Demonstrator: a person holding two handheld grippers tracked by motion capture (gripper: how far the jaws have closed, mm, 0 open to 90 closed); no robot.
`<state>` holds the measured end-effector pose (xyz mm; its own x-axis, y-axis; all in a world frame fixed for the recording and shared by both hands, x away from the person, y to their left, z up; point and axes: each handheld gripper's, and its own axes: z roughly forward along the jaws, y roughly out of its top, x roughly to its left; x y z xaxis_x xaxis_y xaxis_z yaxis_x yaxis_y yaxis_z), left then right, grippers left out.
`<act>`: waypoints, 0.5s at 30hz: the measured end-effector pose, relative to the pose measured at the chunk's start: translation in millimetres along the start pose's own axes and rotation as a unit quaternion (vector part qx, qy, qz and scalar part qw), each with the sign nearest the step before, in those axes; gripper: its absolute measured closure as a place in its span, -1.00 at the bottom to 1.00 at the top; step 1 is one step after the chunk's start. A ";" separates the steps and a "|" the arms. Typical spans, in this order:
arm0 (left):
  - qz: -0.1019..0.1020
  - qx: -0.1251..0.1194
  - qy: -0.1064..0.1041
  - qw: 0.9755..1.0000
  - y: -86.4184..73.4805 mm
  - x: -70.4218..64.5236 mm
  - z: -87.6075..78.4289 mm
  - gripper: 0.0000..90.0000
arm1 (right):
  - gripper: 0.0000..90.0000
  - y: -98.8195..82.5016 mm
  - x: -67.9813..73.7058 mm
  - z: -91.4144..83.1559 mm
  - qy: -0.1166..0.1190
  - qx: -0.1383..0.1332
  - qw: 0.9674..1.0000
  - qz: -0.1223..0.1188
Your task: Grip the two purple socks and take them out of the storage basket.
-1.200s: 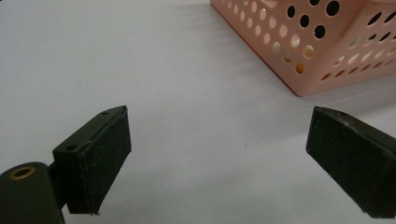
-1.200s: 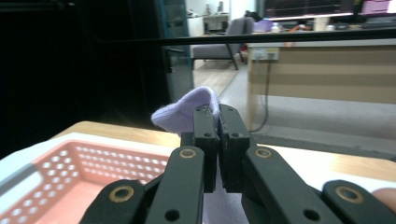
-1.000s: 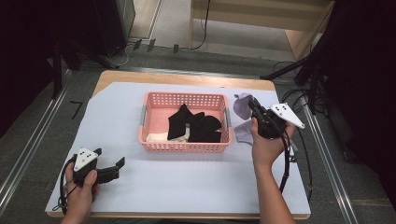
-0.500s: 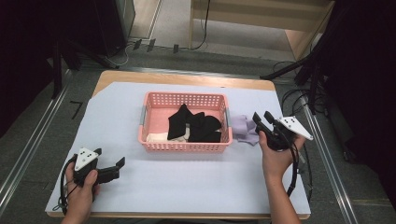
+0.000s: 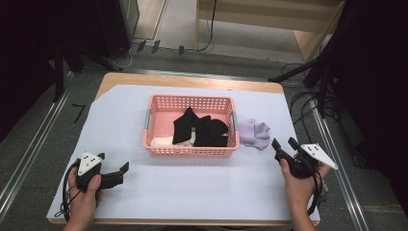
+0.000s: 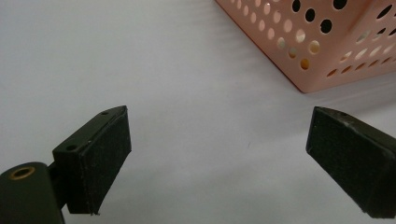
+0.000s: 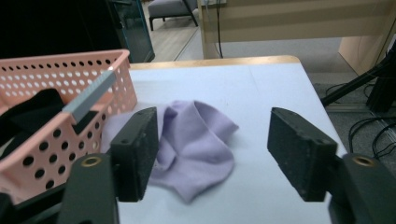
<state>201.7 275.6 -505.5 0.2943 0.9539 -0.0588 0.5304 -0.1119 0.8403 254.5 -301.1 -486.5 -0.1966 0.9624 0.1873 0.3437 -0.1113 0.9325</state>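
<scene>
Since a second ago our right gripper (image 5: 285,144) has come down and back toward us, its jaws have just been opening, and the purple sock (image 5: 254,133) it held up now lies loose on the white table cover (image 5: 202,192), touching the right end of the pink basket (image 5: 187,150). Our left gripper (image 5: 118,169) has stayed where it was, near the front left corner. The right gripper view shows us the sock crumpled just past the two spread jaws, with nothing pinched between them, and the grey handle (image 7: 88,101) on the basket end. From up high we see black socks (image 5: 199,130) and a pale one (image 5: 161,142) inside the basket. The left gripper view shows us its jaws wide apart with bare cover between them and a corner of the basket ahead. There is lots of free cover in front of the basket, between our hands. The right hand (image 5: 299,185) sits close to the right edge of the table.
</scene>
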 end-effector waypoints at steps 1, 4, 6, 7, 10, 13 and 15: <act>0.000 0.000 0.001 1.000 0.0 -0.1 -0.1 -0.84 | -0.31 -2.4 -1.4 -1.4 -0.001 0.003 1.000 -0.004; 0.000 0.000 0.001 1.000 0.0 -0.4 -0.1 -0.84 | -0.34 -12.7 -6.9 -6.8 -0.005 0.014 1.000 -0.016; 0.000 0.001 0.001 1.000 0.0 -0.3 -0.1 -0.84 | -0.36 -18.3 -11.5 -11.2 -0.004 0.021 1.000 -0.016; 0.000 0.001 0.001 1.000 0.0 -0.2 -0.1 -0.84 | -0.36 -20.2 -13.7 -13.5 -0.005 0.023 1.000 -0.014; 0.000 0.001 0.001 1.000 0.0 -0.3 -0.1 -0.84 | -0.37 -25.7 -18.0 -19.3 -0.005 0.032 0.999 -0.014; -0.001 0.002 0.001 1.000 0.1 -0.3 0.1 -0.84 | -0.37 -32.9 -22.2 -26.4 -0.008 0.042 0.999 -0.019; 0.000 0.001 0.001 1.000 0.1 -0.3 0.1 -0.84 | -0.38 -36.0 -25.4 -30.5 -0.010 0.046 0.999 -0.022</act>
<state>201.7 275.2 -505.5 0.2937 0.9542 -0.0578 0.5326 -0.1132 0.8388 219.1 -329.1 -515.4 -0.1949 0.9708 0.1398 0.4185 -0.0466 0.9070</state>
